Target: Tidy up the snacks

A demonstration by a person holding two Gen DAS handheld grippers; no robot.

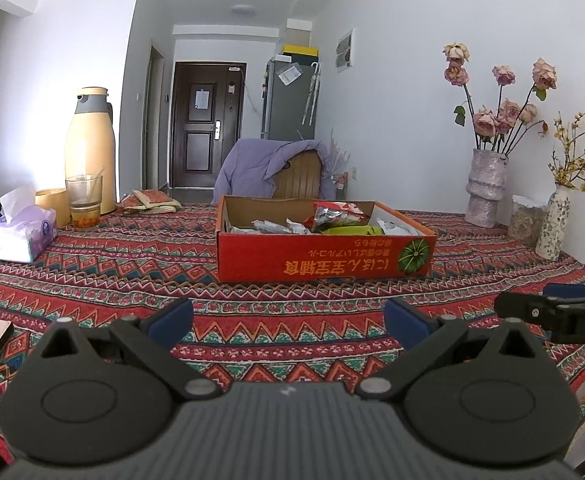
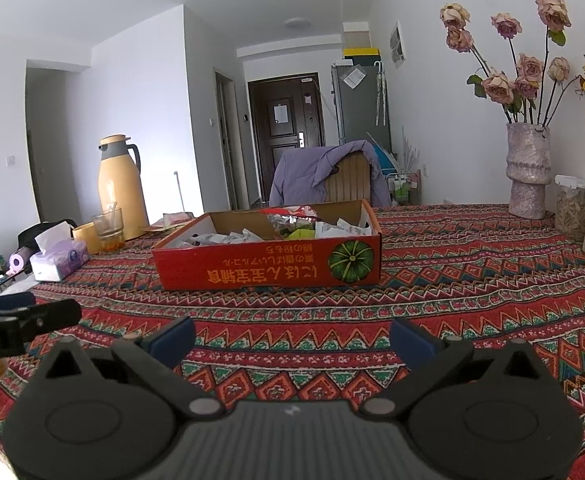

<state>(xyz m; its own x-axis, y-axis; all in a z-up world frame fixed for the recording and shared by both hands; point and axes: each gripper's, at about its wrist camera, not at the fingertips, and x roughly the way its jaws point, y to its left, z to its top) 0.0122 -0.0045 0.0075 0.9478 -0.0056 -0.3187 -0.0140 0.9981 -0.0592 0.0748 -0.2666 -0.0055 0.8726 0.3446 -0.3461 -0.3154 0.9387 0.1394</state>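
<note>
Left gripper (image 1: 288,316) and right gripper (image 2: 292,334): jaws wide, blue pads, nothing held, both over the woven zigzag-pattern tablecloth (image 1: 132,264). One red cardboard box (image 1: 324,256), pumpkin graphic and yellow upside-down print, sits mid-table ahead, holding crinkly snack packets (image 1: 332,216). Far right: two vases (image 1: 486,184); left: one tissue pack (image 1: 22,236), one yellow thermos (image 1: 90,148).

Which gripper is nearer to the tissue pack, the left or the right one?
Left. The left gripper hovers open on the tissue pack's side of the table; the right gripper is farther, toward the vase side.
</note>
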